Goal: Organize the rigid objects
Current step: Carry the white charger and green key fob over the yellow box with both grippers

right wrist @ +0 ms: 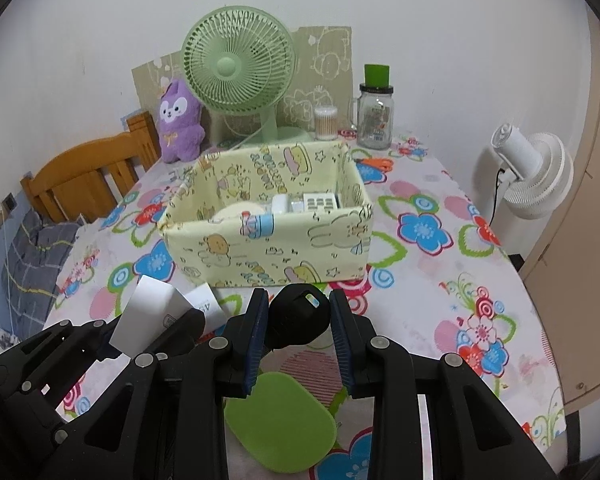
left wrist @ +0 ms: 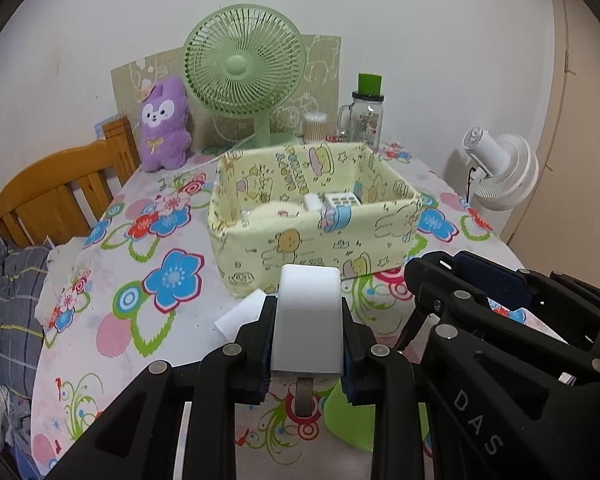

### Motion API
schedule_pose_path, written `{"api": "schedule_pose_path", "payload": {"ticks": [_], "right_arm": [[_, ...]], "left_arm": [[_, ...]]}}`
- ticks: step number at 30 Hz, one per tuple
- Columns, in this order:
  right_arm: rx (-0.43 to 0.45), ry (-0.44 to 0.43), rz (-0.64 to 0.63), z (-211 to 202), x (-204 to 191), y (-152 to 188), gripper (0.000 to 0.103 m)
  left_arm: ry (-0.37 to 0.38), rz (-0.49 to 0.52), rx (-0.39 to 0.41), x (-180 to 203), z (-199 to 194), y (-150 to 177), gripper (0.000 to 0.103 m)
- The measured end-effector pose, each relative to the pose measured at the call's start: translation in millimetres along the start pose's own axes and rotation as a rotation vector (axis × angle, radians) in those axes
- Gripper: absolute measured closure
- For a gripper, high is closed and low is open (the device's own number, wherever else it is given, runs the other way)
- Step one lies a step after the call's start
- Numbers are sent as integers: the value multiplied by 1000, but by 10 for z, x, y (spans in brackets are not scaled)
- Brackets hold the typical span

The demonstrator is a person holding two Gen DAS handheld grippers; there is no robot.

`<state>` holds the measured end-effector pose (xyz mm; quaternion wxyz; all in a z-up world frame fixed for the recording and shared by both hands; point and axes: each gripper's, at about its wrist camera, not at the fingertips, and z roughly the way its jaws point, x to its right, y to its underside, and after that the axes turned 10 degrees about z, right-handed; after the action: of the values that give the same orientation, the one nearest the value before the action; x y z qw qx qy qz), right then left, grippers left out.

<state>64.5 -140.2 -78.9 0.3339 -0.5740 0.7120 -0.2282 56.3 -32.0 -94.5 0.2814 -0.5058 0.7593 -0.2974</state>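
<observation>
Both grippers loaded, near box (right wrist: 268, 248) edge.

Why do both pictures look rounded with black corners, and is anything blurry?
Left wrist view: the fisheye lens bends the edges and blackens the corners; the white charger in the left gripper looks oversized yet sharp. Right wrist view: same bulge; the fabric box is clear under even, soft-shadowed light.

**A lived-in bedroom at home**

A floral-clothed table (left wrist: 112, 320) stands beside a wooden bed frame (left wrist: 56, 188) with plaid bedding (left wrist: 8, 292). A purple plush toy (left wrist: 165, 124), 1 green desk fan (left wrist: 244, 68) and 1 white fan (left wrist: 500, 168) surround it.
</observation>
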Motion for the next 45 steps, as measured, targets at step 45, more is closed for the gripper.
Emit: {"api": "schedule_pose_path", "payload": {"ticks": [45], "right_arm": [[42, -1, 5, 246, -44, -650, 69]], "left_arm": [[-9, -11, 42, -169, 264, -614, 77]]}}
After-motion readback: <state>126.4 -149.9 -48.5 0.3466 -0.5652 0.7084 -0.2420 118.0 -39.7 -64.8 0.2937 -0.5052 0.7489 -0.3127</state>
